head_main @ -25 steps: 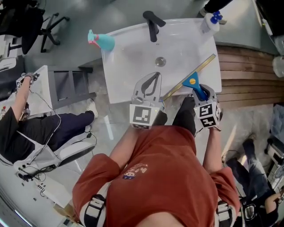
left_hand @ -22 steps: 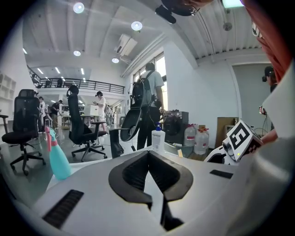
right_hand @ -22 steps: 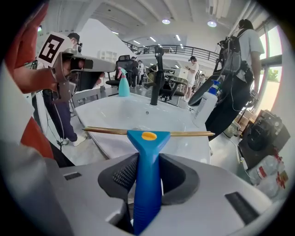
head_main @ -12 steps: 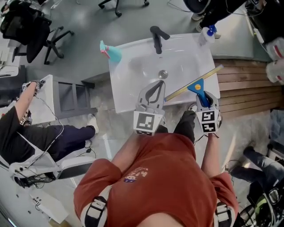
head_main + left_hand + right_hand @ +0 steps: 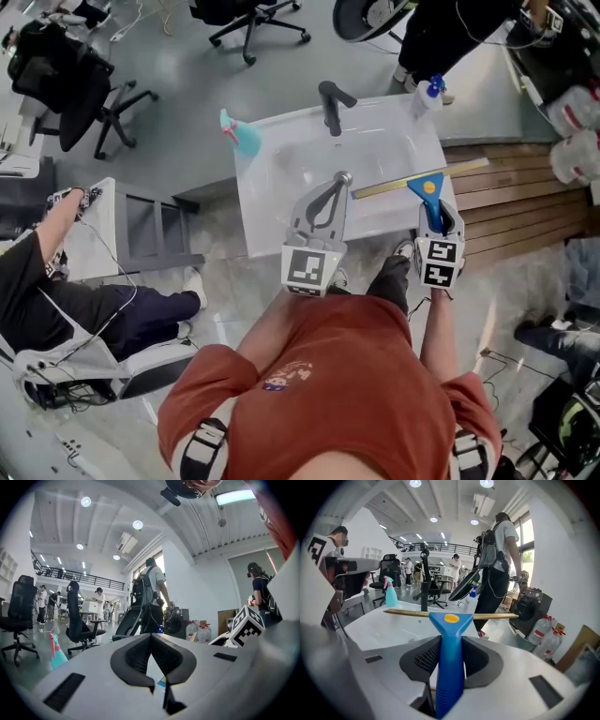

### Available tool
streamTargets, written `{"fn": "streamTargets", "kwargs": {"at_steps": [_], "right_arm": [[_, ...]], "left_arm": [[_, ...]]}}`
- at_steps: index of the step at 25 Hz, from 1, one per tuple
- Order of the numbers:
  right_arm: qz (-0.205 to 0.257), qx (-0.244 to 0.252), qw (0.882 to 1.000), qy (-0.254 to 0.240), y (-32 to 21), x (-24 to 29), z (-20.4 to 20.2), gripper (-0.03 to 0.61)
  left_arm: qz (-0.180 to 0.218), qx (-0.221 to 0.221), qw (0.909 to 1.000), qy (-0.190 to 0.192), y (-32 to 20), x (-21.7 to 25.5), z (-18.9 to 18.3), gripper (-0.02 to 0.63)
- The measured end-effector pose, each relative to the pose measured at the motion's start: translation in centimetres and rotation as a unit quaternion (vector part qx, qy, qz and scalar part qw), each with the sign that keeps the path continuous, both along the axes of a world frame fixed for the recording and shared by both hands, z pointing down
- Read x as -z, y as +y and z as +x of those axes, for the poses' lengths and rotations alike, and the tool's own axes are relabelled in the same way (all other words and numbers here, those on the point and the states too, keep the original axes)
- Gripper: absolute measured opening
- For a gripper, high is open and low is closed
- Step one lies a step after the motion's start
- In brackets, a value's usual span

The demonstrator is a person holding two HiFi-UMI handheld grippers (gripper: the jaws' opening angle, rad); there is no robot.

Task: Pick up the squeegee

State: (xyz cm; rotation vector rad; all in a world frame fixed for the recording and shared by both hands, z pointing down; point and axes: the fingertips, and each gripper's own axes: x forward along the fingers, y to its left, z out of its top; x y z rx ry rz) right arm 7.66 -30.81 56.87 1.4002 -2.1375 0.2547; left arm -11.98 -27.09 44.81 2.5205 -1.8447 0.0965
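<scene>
The squeegee (image 5: 430, 190) has a blue handle with a yellow dot and a long brass blade. My right gripper (image 5: 433, 212) is shut on the handle and holds it in the air over the front right corner of the white sink (image 5: 281, 164). In the right gripper view the handle (image 5: 450, 660) sits between the black pads, and the blade (image 5: 408, 613) lies crosswise beyond the gripper (image 5: 450, 645). My left gripper (image 5: 342, 179) hovers over the sink's front middle, shut on nothing. Its tips (image 5: 151, 636) meet, pointing level.
On the sink stand a black faucet (image 5: 330, 98) at the back, a teal spray bottle (image 5: 240, 135) on the left corner and a white bottle with a blue cap (image 5: 427, 94) on the right. Wooden decking (image 5: 506, 192) lies to the right. People and office chairs surround the area.
Both grippers have risen. The squeegee has come up off the sink with the right gripper, and its blade has swung from a steep slant to nearly level across the view.
</scene>
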Motion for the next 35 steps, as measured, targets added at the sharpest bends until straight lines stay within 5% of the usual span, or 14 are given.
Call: {"fn": "streamTargets", "kwargs": {"at_steps": [11, 23, 35], "right_arm": [[0.108, -0.074, 0.989, -0.065, -2.2, 10.0, 1.8, 0.138], [0.226, -0.084, 0.964, -0.109, -2.7, 20.7, 1.7, 0.138], [0.306, -0.081, 0.941, -0.123, -0.2, 26.8, 2.6, 0.138]], "left_arm": [[0.068, -0.003, 0.9977, -0.005, -0.8, 5.2, 0.3, 0.018], [0.158, 0.009, 0.9873, -0.004, -1.0, 12.6, -0.7, 0.018], [0.203, 0.027, 0.9789, -0.007, 1.2, 17.4, -1.1, 0.018]]}}
